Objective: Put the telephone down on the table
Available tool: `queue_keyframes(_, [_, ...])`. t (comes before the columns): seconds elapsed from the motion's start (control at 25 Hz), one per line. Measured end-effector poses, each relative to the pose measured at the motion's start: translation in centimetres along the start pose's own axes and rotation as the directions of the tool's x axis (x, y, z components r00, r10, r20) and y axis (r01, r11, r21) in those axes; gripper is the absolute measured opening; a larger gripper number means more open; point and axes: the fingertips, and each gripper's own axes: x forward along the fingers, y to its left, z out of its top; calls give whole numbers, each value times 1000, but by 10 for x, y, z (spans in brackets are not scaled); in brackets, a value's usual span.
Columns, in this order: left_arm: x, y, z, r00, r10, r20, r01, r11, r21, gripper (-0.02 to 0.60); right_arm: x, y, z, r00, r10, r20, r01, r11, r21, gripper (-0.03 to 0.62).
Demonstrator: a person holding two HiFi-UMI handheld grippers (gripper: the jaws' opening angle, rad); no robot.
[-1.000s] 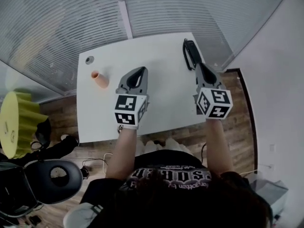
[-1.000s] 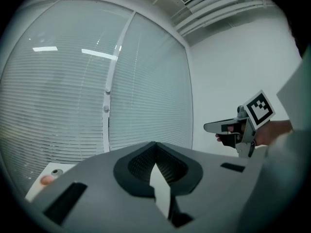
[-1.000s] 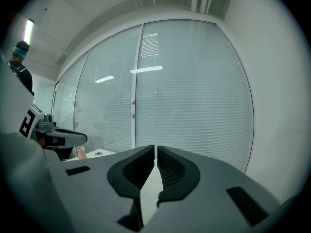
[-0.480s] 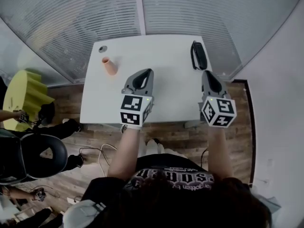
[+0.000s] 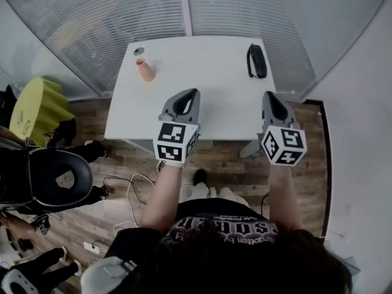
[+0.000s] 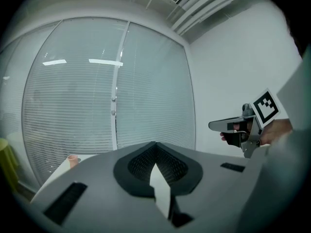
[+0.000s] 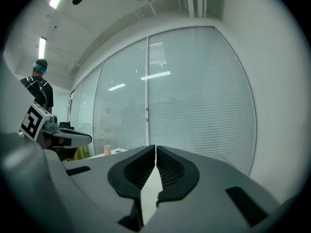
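- Since the earlier frames, both grippers have drawn back from the telephone [image 5: 256,60] toward the table's near edge.
- Left gripper [image 5: 190,93]: jaws together, nothing between them; above the table's near edge.
- Right gripper [image 5: 270,95]: jaws together, empty; at the near right corner.
- Telephone: black, flat on the far right corner, well apart from both grippers.
- Table [image 5: 214,78]: white; peach cup [image 5: 145,70] at the far left.
- Room: blinds [image 5: 110,11] behind, wood floor [image 5: 233,164], yellow-green seat [image 5: 37,106] at left.
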Motion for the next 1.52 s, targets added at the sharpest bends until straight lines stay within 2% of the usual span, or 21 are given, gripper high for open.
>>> queue_keyframes(0.48, [-24,-29,8,1000,2,23,-2,1000,27,0,-35,2,8,999,5,35,-5,1000,-8,32])
queue_keyframes(1.04, [-43,-35,9,999,26,36,-27,999,30,0,-54,12,17,997,16,69,-11,998,-65,29])
queue_keyframes(1.52, [-55,-38,8,999,16,38,-18,999,43,-2,-63,24,19,997,21,78,-15,997,-71,29])
